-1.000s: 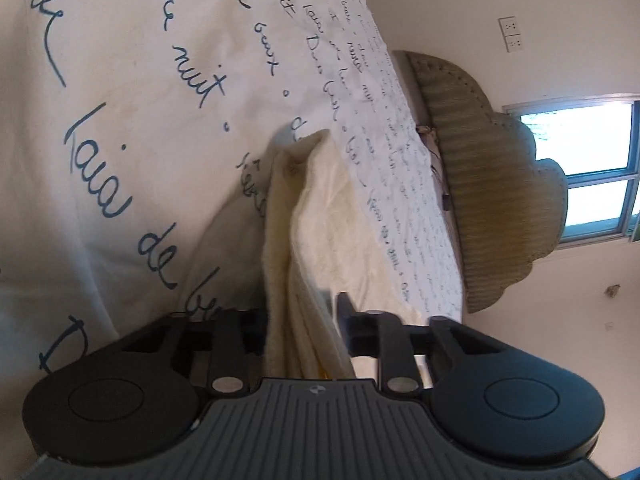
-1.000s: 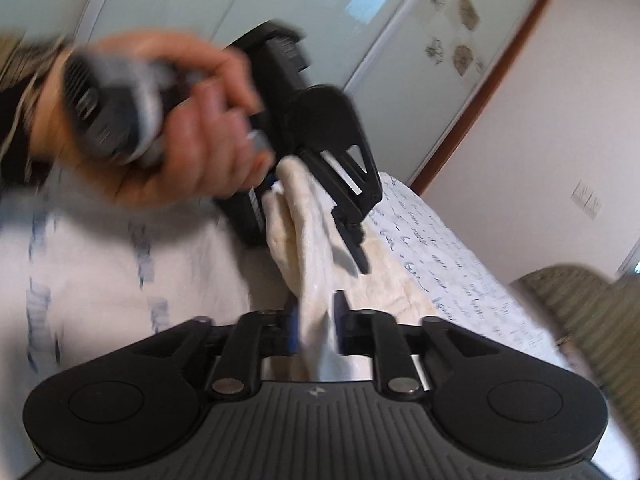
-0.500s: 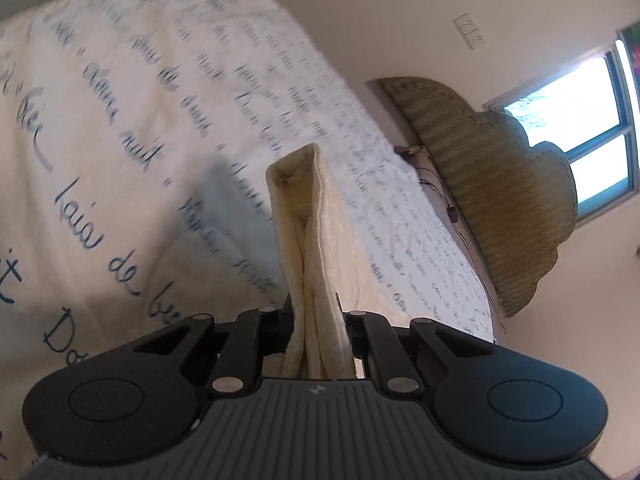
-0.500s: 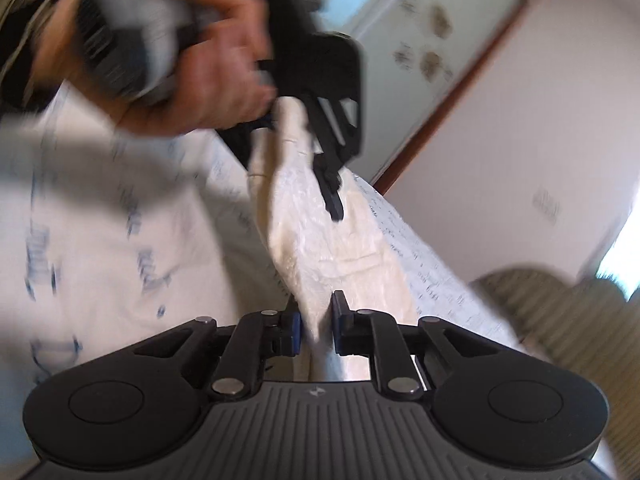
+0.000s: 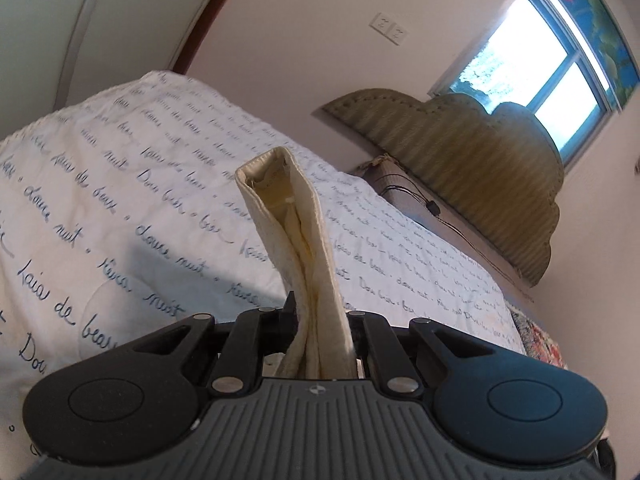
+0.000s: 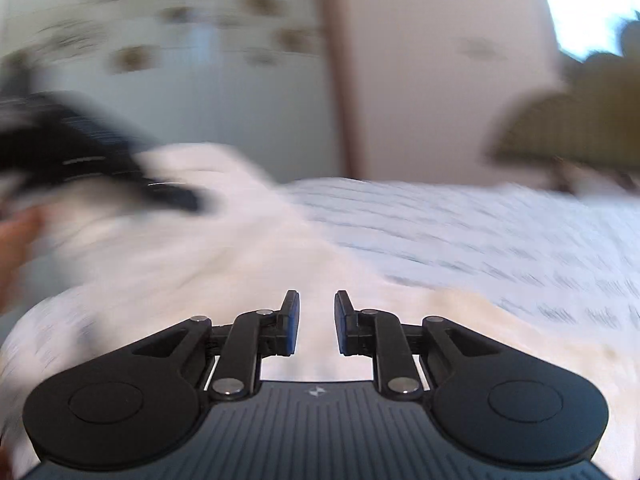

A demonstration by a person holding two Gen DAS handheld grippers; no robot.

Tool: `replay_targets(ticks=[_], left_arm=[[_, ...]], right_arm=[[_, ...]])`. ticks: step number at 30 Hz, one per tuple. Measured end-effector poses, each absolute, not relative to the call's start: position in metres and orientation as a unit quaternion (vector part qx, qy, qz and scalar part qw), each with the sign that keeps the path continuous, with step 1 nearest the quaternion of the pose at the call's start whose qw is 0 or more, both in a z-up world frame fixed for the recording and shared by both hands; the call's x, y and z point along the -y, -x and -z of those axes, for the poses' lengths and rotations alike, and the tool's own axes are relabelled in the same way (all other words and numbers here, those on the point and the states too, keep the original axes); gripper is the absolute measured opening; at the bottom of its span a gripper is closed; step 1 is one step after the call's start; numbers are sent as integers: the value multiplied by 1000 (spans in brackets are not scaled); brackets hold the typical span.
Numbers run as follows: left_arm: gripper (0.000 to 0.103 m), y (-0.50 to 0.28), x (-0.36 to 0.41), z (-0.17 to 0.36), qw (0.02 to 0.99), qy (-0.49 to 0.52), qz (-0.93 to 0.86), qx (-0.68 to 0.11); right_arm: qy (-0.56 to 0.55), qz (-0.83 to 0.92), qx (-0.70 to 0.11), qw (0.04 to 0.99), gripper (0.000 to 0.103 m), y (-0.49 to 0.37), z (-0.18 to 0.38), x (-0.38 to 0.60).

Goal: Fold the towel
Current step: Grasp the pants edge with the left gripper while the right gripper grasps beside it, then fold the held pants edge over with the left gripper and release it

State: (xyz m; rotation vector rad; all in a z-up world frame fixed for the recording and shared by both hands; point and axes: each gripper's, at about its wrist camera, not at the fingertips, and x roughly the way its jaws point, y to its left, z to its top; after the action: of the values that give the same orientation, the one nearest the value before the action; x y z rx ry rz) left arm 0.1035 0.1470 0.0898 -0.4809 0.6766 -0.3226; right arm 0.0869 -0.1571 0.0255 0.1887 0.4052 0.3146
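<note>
Left hand-held gripper is clenched on the towel; a doubled cream strip is pinched between the jaws and sticks up stiffly past them, above the bed. Right hand-held gripper is released, jaws apart, nothing between the blue pads. More pale cloth is seen just past the right gripper, lying on the bed; view is heavily blurred, so edges cannot be resolved. Left gripper and a hand are smeared at the far left of that view.

Judged step: one end is held up, the free end is to be re-grasped for the next fold.
- Left pinch should be kept firm; layers look thick and could slip unevenly.
- Right gripper should be closed on a corner or hem, not mid-cloth, so edges line up.
- Towel should be pulled taut before being laid down on the bed.

Surface: soft bedcover, white with blue script print; cloth is likely to drag on it. Past the bed: padded headboard, window above it, wall switch, dark cable beside the headboard.
</note>
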Motion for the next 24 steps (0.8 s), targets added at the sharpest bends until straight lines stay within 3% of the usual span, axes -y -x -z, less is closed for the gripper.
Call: replay_targets(ticks=[4,24], left_arm=[[12,-92,-107,-105,913,194,175,-315],[18,-75,117,-82,894,88,294,-327]], right_arm=[[-224,-211,-151,939,21,-91,-31,171],[-350,-73,-129,925,21,-29,-2,326]])
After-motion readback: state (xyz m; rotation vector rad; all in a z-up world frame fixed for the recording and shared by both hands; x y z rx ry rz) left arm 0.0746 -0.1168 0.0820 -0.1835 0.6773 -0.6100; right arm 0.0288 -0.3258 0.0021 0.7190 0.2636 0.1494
